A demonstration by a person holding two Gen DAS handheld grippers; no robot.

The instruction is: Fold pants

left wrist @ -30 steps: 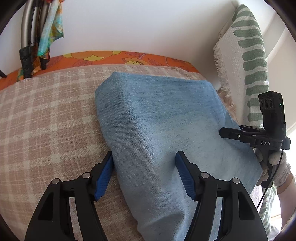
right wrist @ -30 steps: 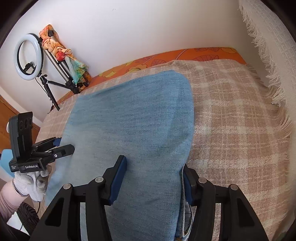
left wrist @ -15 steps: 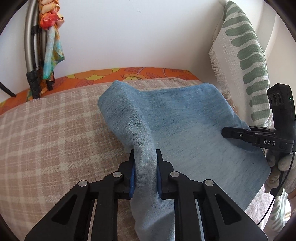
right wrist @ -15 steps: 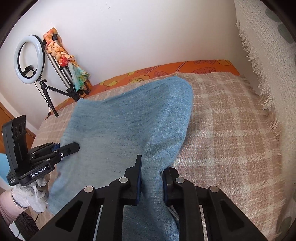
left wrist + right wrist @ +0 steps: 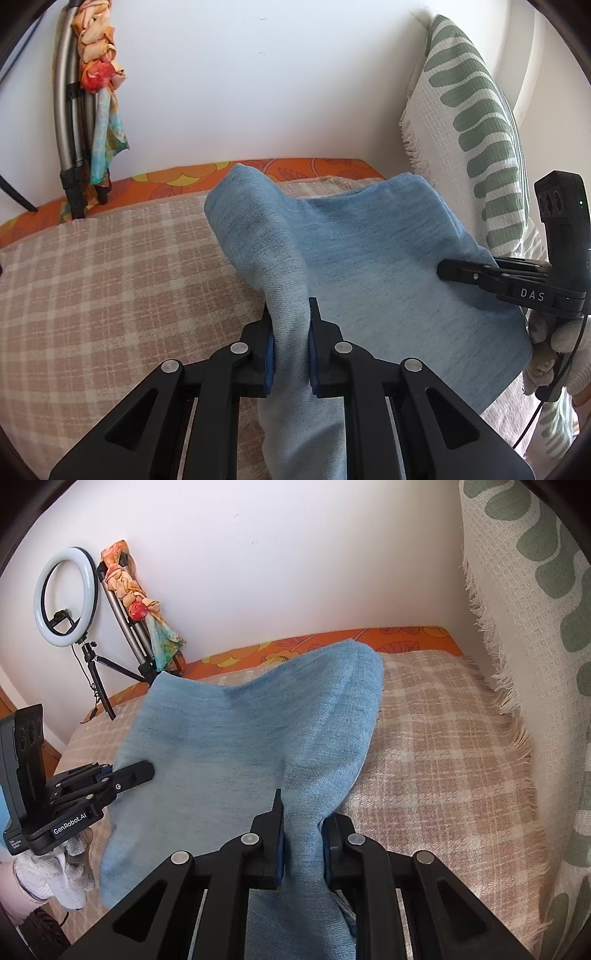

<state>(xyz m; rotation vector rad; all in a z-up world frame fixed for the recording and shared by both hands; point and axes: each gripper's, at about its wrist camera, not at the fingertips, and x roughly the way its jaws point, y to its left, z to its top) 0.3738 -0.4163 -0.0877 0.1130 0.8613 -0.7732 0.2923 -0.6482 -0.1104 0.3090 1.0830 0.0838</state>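
Observation:
The light blue pants (image 5: 369, 266) lie folded on a bed with a beige plaid blanket (image 5: 110, 295). My left gripper (image 5: 290, 314) is shut on the pants' left edge, which bunches up between the blue pads and lifts off the blanket. My right gripper (image 5: 301, 812) is shut on the opposite edge of the pants (image 5: 229, 746) and lifts it too. Each gripper shows in the other's view: the right one (image 5: 443, 271) at the right, the left one (image 5: 147, 770) at the left. The cloth sags between them.
A white wall stands behind the bed. An orange floral sheet (image 5: 155, 184) edges the far side. A white and green fringed throw (image 5: 469, 122) hangs at the right. A ring light (image 5: 66, 594) and a tripod with a colourful scarf (image 5: 140, 613) stand at the left.
Both grippers were open around the pants' edges one second ago. They have shut on the cloth and lifted it, so the edges now rise off the blanket.

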